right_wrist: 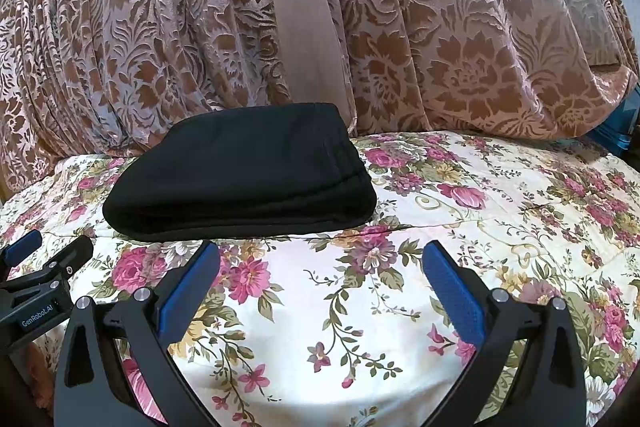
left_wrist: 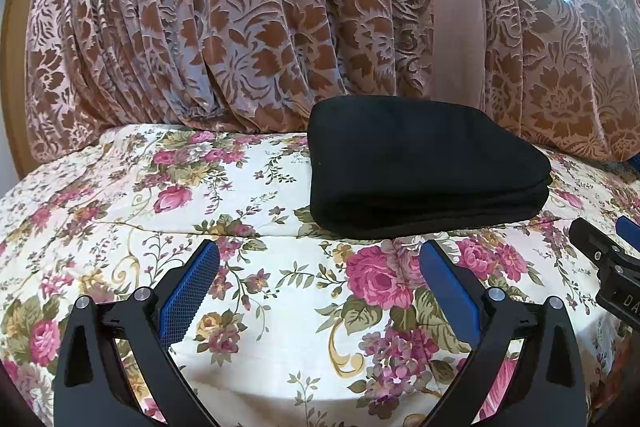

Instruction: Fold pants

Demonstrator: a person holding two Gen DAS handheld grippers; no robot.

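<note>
From my left wrist camera, my left gripper (left_wrist: pixel 320 267) hangs with its blue pads spread wide and nothing between them, over the floral bedspread (left_wrist: pixel 260 327). The black pants (left_wrist: pixel 424 167) lie just ahead and a little to the right, already a compact, layered bundle near the far edge of the bed, close against the patterned curtain (left_wrist: pixel 240 27). My right gripper (left_wrist: pixel 612 267) shows at the right border of this view, clear of the cloth. From my right wrist camera, my right gripper (right_wrist: pixel 320 267) is likewise spread and empty, the pants (right_wrist: pixel 244 175) ahead and to the left. I judge the folding essentially done; what remains, if anything, is pressing the stack flat or squaring its loose right-hand edges, then drawing both grippers away.
</note>
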